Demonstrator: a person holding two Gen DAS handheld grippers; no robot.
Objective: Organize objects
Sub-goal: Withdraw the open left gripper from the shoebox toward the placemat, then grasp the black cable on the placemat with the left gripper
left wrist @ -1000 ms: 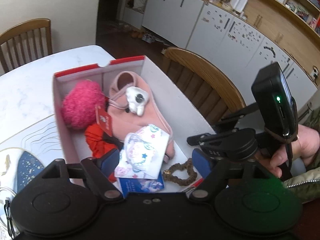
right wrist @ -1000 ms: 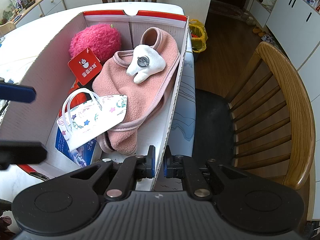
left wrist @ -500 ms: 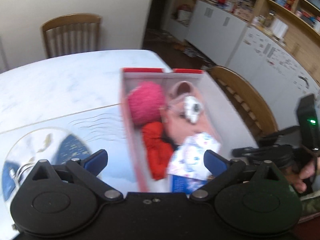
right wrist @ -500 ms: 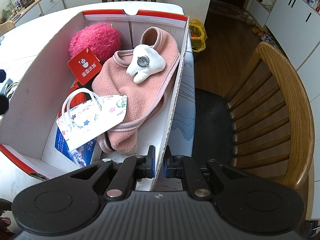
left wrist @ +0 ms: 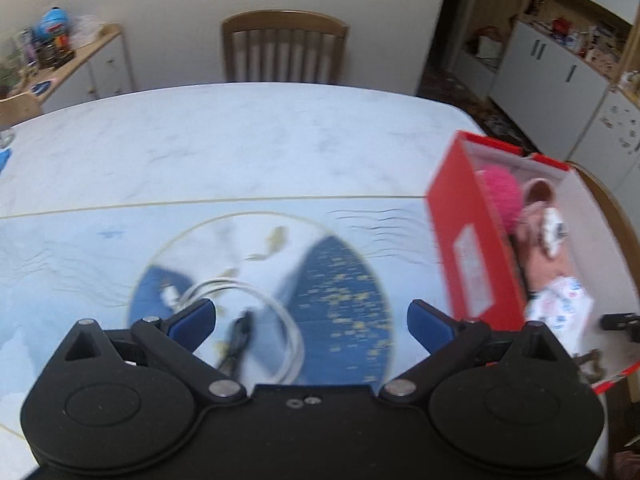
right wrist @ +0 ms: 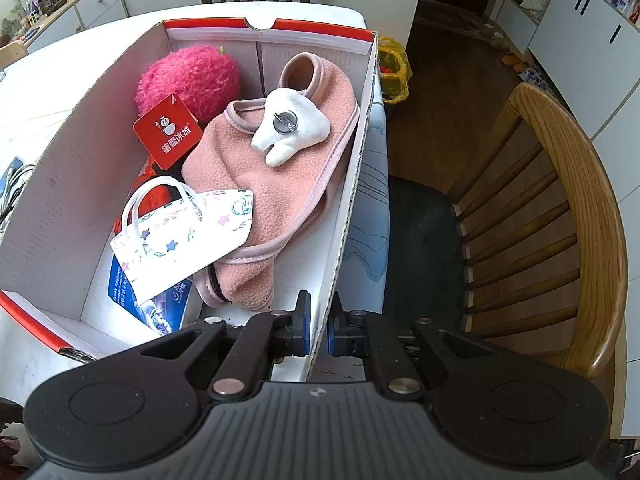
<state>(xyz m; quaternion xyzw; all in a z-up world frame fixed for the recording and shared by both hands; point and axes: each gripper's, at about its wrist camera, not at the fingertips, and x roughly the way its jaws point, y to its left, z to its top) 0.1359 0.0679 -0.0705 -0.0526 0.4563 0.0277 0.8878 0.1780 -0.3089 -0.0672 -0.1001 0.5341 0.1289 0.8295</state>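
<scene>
L hand-held gripper (left wrist: 311,317): jaws spread wide, nothing btwn them; we judge the put-in step done, now onto the next pick.
Cable (left wrist: 276,320): white coil w/ a dark plug, on the worktop (left wrist: 240,144), just ahead of L fingers, outside the box.
R hand-held gripper (right wrist: 317,330): pressed together on the near box wall, pinching the cardboard; we use it to steady the box.
Box (right wrist: 60,184): red-white carton at the worktop's right edge; holds mask (right wrist: 188,236), pink fleece (right wrist: 272,184), white tooth plush (right wrist: 294,128), pink pom-pom (right wrist: 190,76).
Next move, our guess: bring L over the coil, close on the bundle not a single loop, carry to box.
</scene>
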